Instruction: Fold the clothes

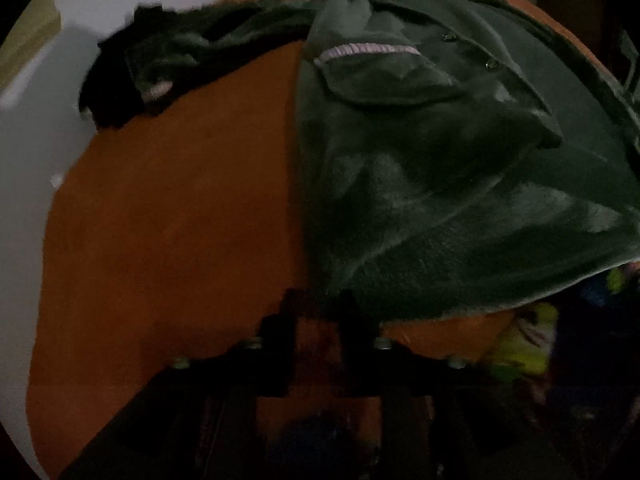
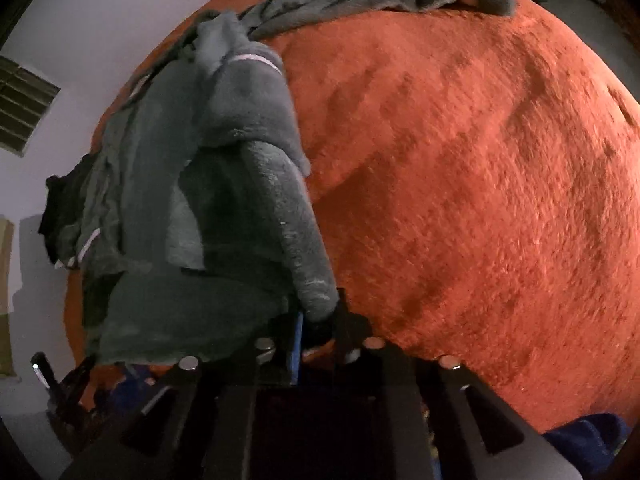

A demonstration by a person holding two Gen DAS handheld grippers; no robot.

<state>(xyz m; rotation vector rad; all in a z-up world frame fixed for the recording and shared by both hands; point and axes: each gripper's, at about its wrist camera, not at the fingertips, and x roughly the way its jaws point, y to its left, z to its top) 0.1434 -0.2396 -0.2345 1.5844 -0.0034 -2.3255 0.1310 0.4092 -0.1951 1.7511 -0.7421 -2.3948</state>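
Fleece top [image 1: 440, 168]: right tongs [image 2: 320, 316] pinch its hem; left tongs [image 1: 316, 304] narrow at its corner — lift evenly together.

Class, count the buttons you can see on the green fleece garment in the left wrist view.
2. One button sits near the collar; the other button lies just below and right of it, along the green fleece garment opening. Folds may hide more.

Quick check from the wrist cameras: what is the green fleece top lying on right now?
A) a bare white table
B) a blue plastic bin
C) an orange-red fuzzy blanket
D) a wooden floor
C: the green fleece top lies spread on the orange-red fuzzy blanket, which shows bare beside it in both views.
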